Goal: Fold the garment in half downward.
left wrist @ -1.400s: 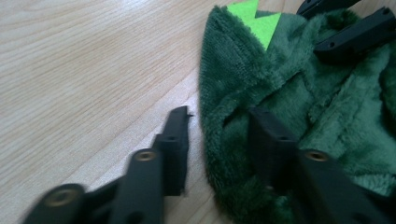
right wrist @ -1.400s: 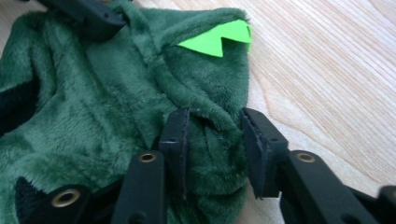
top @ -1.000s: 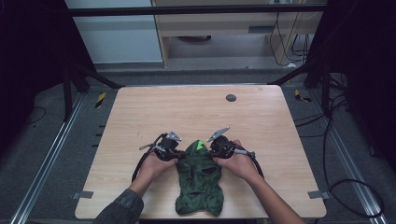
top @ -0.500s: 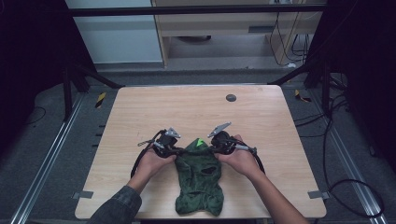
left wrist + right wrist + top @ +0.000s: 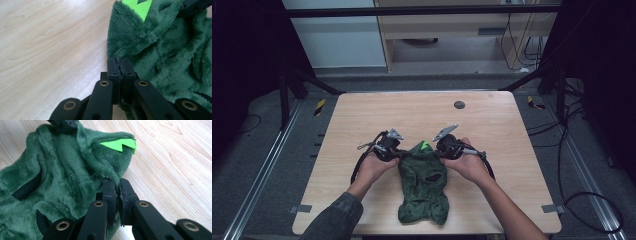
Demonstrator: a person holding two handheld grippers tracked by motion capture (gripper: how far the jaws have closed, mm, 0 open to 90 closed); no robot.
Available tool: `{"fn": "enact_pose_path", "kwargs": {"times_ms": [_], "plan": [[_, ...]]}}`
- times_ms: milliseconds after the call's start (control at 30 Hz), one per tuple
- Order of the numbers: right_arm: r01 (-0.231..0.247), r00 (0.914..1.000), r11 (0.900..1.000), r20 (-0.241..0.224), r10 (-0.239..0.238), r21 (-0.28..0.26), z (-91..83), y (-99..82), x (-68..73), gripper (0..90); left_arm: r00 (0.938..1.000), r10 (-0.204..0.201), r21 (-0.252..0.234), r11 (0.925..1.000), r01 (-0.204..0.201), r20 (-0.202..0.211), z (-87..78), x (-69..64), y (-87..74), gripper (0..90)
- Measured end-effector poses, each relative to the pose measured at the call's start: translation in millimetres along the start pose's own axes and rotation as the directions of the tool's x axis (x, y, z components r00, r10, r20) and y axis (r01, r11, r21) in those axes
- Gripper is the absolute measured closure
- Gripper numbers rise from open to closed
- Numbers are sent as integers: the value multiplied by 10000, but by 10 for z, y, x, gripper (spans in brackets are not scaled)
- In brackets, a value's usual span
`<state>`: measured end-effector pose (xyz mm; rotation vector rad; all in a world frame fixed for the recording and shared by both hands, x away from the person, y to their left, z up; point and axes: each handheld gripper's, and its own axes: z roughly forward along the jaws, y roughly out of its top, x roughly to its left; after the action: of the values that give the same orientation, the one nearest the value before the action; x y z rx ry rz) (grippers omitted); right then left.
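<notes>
Nearest my body, the hem of the dark green plush fleece garment [image 5: 423, 187] rests on the pale wooden table [image 5: 362, 115], close to its near edge, with the rest lying slack toward my hands. My left gripper [image 5: 398, 154] is clamped on the garment's upper left edge: in the left gripper view the black jaws stand pressed together with only a thin fold of pile pinched at their tips [image 5: 121, 65]. My right gripper [image 5: 441, 154] bites the upper right edge the same way, its jaws nearly meeting on a narrow ridge of fleece [image 5: 115, 185]. Risk one: both bites are shallow, right at the seam, and the pile is slippery, so if I lift, the hanging weight could drag the fabric out of one side, more likely the right, where the fold looks thinner. Risk two: pulling my hands apart unevenly would skew the garment and twist it about the grip that holds. The black-edged openings [image 5: 430, 176] in the front are a snag risk if a jaw tip catches in one when I re-grip. Just past my grippers sits the bright green zigzag felt patch [image 5: 424, 146]; a tug there could crease or tear it. Far off, the small dark round disc [image 5: 459, 105] lies well apart and poses no hazard.
</notes>
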<state>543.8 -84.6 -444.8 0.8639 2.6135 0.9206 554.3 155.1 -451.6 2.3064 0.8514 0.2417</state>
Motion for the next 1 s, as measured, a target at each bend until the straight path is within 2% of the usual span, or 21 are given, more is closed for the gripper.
{"fn": "enact_pose_path", "kwargs": {"times_ms": [300, 600, 1000], "plan": [[72, 10000, 9998, 47, -71, -193, -65, 56, -17, 853, 9999, -44, -125, 9999, 43, -127, -51, 10, 51, 885], [158, 9994, 9996, 320, -151, -235, -153, 167, -75, 859, 9994, 185, -337, 9992, -195, -302, -166, 25, 188, 885], [395, 9979, 9989, 530, -382, -249, -206, 308, -133, 860, 9986, 187, -518, 9984, -212, -486, -237, 68, 288, 885]]}}
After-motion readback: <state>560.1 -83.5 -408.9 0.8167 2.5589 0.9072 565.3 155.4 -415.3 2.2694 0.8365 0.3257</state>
